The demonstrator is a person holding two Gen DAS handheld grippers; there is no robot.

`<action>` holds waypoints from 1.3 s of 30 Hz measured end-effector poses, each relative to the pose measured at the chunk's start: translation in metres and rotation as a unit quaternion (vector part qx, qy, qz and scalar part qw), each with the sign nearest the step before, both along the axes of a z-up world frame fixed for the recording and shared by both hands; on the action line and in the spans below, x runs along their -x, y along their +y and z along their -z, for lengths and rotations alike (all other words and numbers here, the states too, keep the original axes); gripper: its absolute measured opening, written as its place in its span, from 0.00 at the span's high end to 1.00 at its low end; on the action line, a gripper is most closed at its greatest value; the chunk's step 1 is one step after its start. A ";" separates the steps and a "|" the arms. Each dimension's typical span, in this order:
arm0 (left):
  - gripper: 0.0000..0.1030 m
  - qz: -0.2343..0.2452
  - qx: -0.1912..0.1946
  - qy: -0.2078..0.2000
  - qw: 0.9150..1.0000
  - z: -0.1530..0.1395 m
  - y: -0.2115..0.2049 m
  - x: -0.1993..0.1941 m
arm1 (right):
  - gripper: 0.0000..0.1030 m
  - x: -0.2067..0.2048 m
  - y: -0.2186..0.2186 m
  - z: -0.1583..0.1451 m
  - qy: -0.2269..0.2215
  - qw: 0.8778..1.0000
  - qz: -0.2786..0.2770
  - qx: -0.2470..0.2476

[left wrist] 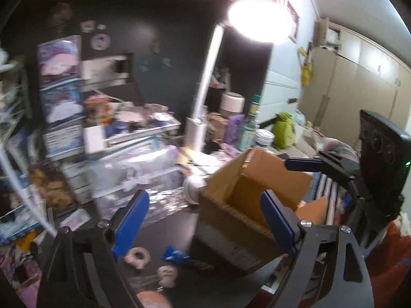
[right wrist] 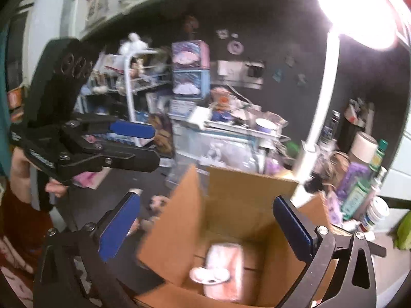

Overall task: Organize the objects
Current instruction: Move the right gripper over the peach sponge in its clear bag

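An open cardboard box (left wrist: 231, 220) stands on the dark desk; it also shows in the right wrist view (right wrist: 231, 200). Inside it lie a pink soft item (right wrist: 224, 267) and a small white round thing (right wrist: 209, 274). My right gripper (right wrist: 205, 225) is open and empty, hovering over the box's opening; it also shows in the left wrist view (left wrist: 305, 165) at the right. My left gripper (left wrist: 203, 220) is open and empty, left of the box; it also shows in the right wrist view (right wrist: 143, 141). Small pink trinkets (left wrist: 137, 256) and a blue wrapper (left wrist: 174, 254) lie on the desk below it.
A white lamp pole (left wrist: 205, 87) with a glaring head (left wrist: 259, 18) stands behind the box. Clear plastic bins (left wrist: 133, 169), stacked printed boxes (left wrist: 61, 92), bottles (left wrist: 250, 125), a white jar (left wrist: 264, 137) and a green plush (left wrist: 283, 128) crowd the desk. A wire rack (right wrist: 133, 82) stands at the left.
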State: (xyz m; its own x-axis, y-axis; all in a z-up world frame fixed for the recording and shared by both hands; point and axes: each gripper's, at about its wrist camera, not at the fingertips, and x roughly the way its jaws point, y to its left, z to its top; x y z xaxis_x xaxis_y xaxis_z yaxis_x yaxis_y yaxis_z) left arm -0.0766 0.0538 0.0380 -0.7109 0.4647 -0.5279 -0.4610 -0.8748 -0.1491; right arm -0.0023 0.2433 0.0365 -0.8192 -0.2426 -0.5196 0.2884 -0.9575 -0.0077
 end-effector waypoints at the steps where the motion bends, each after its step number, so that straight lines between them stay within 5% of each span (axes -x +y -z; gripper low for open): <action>1: 0.16 -0.008 0.000 0.002 1.000 0.001 -0.007 -0.002 | 0.00 0.001 -0.010 -0.001 -0.002 1.000 -0.006 -0.002; 6: 0.12 -0.063 0.001 0.010 0.998 0.017 -0.058 -0.025 | 0.00 0.001 -0.060 0.000 -0.005 0.998 -0.066 -0.008; 14: 0.11 -0.128 0.009 -0.003 0.992 0.062 -0.119 -0.054 | 0.00 0.011 -0.142 0.050 -0.095 0.983 -0.154 0.027; 24: 0.11 -0.160 -0.002 -0.047 0.986 0.116 -0.163 -0.075 | 0.00 0.044 -0.160 0.171 -0.223 0.970 -0.004 0.097; 30: 0.11 -0.173 -0.001 -0.056 0.983 0.125 -0.179 -0.082 | 0.00 0.059 -0.175 0.186 -0.216 0.971 0.028 0.101; 37: 0.11 -0.191 -0.010 -0.053 0.980 0.126 -0.196 -0.089 | 0.00 0.078 -0.194 0.191 -0.180 0.979 0.087 0.031; 39: 0.11 -0.195 -0.010 -0.053 0.979 0.127 -0.199 -0.089 | 0.08 0.080 -0.199 0.192 -0.171 0.980 0.098 0.003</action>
State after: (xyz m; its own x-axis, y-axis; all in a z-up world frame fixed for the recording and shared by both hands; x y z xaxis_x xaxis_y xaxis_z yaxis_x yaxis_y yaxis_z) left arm 0.0128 -0.1454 -0.0892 -0.7780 0.1795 -0.6021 -0.0733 -0.9777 -0.1967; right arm -0.0824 0.0442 -0.1557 -0.6289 -0.1018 -0.7708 0.0828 -0.9945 0.0638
